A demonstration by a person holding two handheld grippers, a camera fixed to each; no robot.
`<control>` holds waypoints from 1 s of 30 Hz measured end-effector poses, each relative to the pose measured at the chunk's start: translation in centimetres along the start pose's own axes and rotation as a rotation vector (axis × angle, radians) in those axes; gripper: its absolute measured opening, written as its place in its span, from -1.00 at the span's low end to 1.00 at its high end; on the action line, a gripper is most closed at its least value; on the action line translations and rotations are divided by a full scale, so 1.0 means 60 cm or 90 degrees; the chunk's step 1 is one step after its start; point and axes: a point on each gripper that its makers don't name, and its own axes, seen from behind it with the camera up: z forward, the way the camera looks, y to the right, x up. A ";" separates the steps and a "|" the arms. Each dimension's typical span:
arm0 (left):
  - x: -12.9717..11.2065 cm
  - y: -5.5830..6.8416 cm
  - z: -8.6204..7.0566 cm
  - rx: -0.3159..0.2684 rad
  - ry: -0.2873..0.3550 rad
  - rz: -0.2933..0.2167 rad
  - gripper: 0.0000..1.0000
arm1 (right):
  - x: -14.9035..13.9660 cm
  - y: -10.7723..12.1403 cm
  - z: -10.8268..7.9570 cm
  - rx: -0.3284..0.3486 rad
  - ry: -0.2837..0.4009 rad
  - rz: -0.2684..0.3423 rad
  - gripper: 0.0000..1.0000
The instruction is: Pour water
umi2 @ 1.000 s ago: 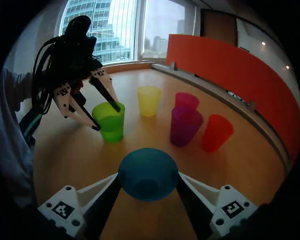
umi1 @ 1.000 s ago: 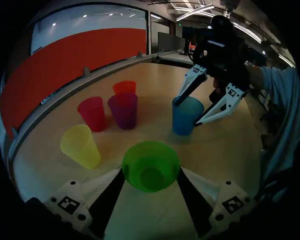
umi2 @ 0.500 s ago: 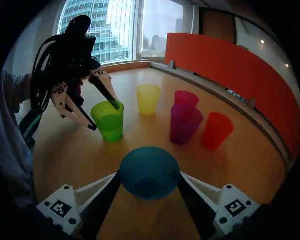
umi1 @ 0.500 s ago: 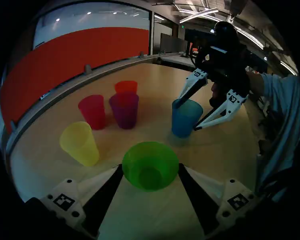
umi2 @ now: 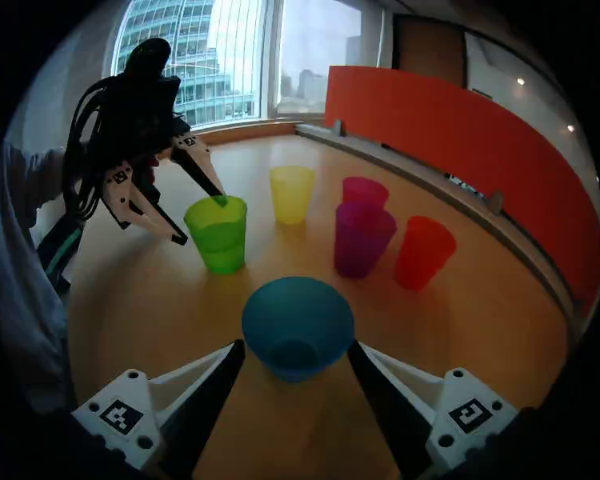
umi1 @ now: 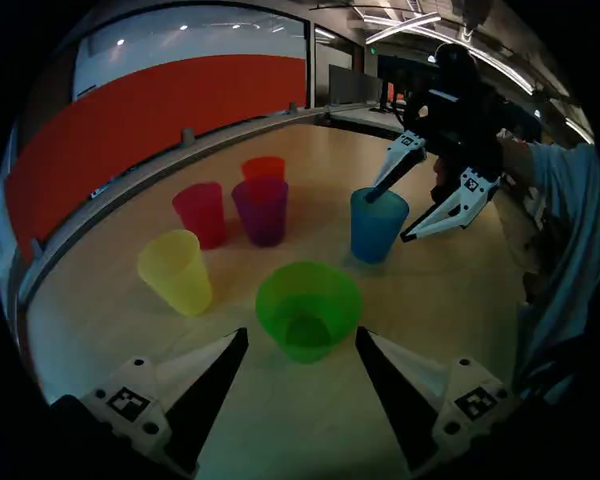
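A green cup [umi1: 308, 308] stands upright on the wooden table [umi1: 428, 304], just ahead of my left gripper [umi1: 298, 330]. That gripper is open, with its fingertips level with the cup's near side and a small gap on each side. A blue cup [umi2: 298, 324] stands the same way in front of my right gripper [umi2: 294, 344], which is also open. In the left gripper view the right gripper [umi1: 390, 216] straddles the blue cup [umi1: 378, 224] loosely. In the right gripper view the left gripper [umi2: 200, 218] flanks the green cup [umi2: 218, 234]. I cannot tell whether either cup holds water.
A yellow cup [umi1: 176, 272], a pink cup [umi1: 202, 214], a purple cup [umi1: 260, 210] and an orange cup [umi1: 263, 168] stand grouped near the table's raised edge by an orange wall panel [umi1: 140, 104]. A person's sleeve [umi1: 568, 240] is behind the right gripper.
Both grippers have drawn back a little from their cups and their fingers have parted from the cup walls. The green and blue cups stay standing on the table.
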 end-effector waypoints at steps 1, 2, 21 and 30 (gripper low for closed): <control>-0.002 -0.001 -0.004 0.004 0.001 -0.001 1.00 | -0.003 0.001 -0.004 -0.003 -0.001 0.001 1.00; -0.004 -0.002 -0.008 0.008 0.001 -0.003 1.00 | -0.007 0.002 -0.008 -0.006 -0.001 0.002 1.00; 0.004 -0.007 -0.096 0.099 0.073 -0.036 1.00 | -0.031 0.037 -0.109 -0.092 0.048 0.048 1.00; 0.016 -0.033 -0.135 0.184 0.130 -0.044 1.00 | -0.013 0.072 -0.152 -0.155 0.114 0.099 1.00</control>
